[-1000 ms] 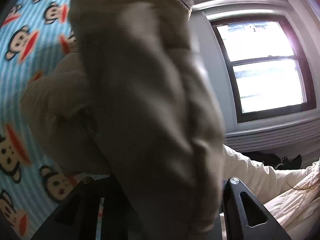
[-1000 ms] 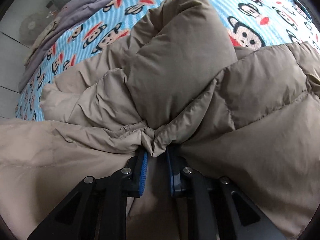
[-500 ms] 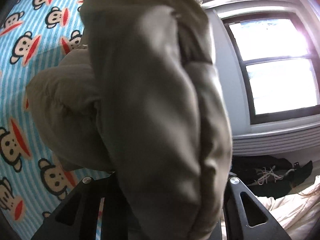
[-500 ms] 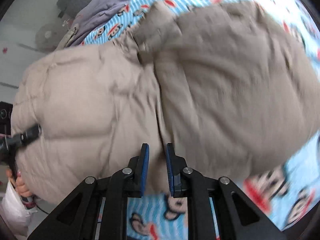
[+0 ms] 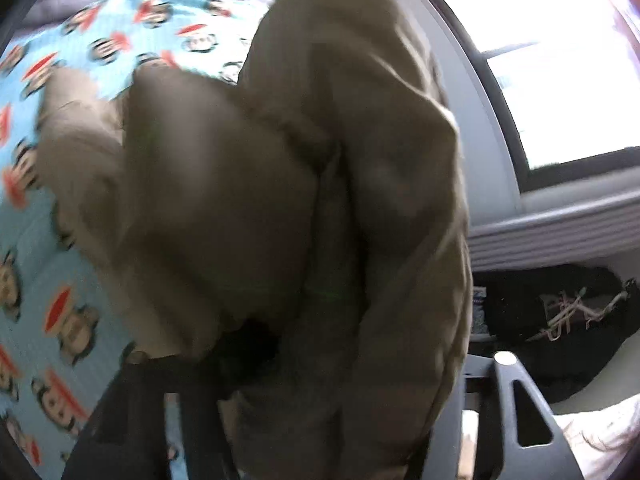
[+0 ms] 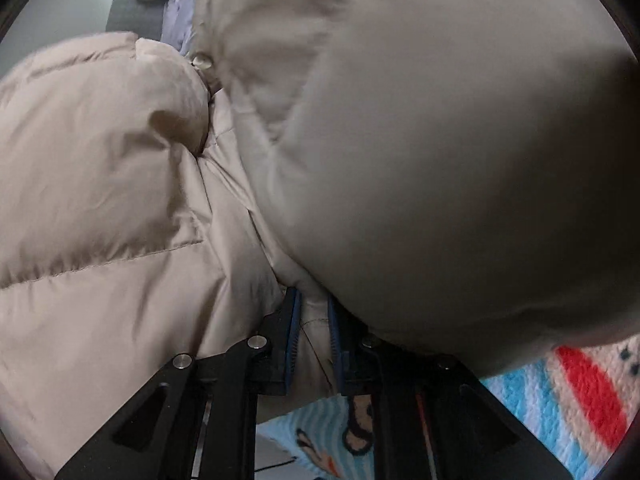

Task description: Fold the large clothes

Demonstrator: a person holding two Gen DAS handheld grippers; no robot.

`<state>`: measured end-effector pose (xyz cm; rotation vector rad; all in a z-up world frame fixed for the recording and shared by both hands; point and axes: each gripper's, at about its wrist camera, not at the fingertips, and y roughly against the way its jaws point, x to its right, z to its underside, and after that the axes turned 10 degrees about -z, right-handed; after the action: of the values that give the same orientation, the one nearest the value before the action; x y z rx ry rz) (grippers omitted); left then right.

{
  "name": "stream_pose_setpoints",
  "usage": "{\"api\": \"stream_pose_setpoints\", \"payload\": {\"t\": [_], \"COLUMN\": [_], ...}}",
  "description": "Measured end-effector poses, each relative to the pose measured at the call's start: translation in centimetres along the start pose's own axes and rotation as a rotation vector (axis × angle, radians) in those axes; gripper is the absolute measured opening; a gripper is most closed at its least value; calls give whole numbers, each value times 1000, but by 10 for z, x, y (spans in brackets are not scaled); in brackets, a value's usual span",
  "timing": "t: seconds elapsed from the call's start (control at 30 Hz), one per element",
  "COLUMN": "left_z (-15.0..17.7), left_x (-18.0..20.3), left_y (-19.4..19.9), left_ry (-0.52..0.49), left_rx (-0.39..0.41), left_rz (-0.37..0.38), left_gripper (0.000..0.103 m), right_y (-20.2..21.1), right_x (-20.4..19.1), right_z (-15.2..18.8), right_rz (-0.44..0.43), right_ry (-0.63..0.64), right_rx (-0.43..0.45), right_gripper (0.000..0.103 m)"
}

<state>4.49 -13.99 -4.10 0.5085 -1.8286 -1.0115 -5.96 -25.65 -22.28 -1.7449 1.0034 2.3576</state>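
A large beige puffer jacket hangs bunched in front of the left wrist camera, lifted above the bed. My left gripper is buried in its fabric; the fingertips are hidden, and the jacket appears held between them. In the right wrist view the same jacket fills almost the whole frame. My right gripper is shut on a fold of the jacket between its blue pads.
The bed's blue striped monkey-print blanket lies below and also shows in the right wrist view. A window and a ribbed heater are on the right. Dark shoes lie on the floor. A purple sheet lies beyond.
Both grippers have lifted the jacket off the bed and swung it. It now bulges close to the right camera. The left view has turned toward the floor by the window.
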Motion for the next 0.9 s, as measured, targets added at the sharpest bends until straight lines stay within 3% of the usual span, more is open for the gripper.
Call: {"api": "stream_pose_setpoints", "payload": {"t": [0.07,0.2,0.3,0.33,0.37,0.4,0.43,0.47,0.57,0.63,0.77,0.83,0.87,0.9], "left_z": [-9,-30,-49,-55,-61,-68,-72,-78,-100,-95,-71,-66,-69,-69], "left_x": [18,43,49,53,57,62,65,71,87,101,116,110,112,111], "left_y": [-17,-56,-89,-105,-118,-132,-140,-151,-167,-168,-153,-129,-112,-96], "left_ry": [-25,-48,-54,-54,-52,-54,-59,-66,-94,-120,-176,-221,-242,-270], "left_rx": [-10,-37,-82,-100,-110,-118,-125,-131,-128,-129,-132,-80,-42,22], "left_rz": [12,3,-26,-43,-51,-61,-76,-95,-130,-148,-193,-165,-169,-198], "left_gripper": [71,71,72,76,82,82,82,82,82,82,82,82,82,82], "right_y": [9,61,103,120,130,144,156,163,179,183,173,167,168,168], "right_x": [-2,-5,-6,-6,-7,-9,-13,-16,-29,-38,-56,-57,-56,-53], "right_z": [1,4,2,4,5,8,11,14,27,29,31,16,6,3], "right_rz": [-16,-32,47,75,93,121,137,136,109,77,129,207,222,242], "right_ry": [-6,2,13,25,34,49,66,78,126,161,233,231,219,204], "right_rx": [-7,60,148,184,205,237,269,286,319,325,359,391,392,396], "right_gripper": [14,14,17,20,34,62,74,80,80,80,80,51,15,15]}}
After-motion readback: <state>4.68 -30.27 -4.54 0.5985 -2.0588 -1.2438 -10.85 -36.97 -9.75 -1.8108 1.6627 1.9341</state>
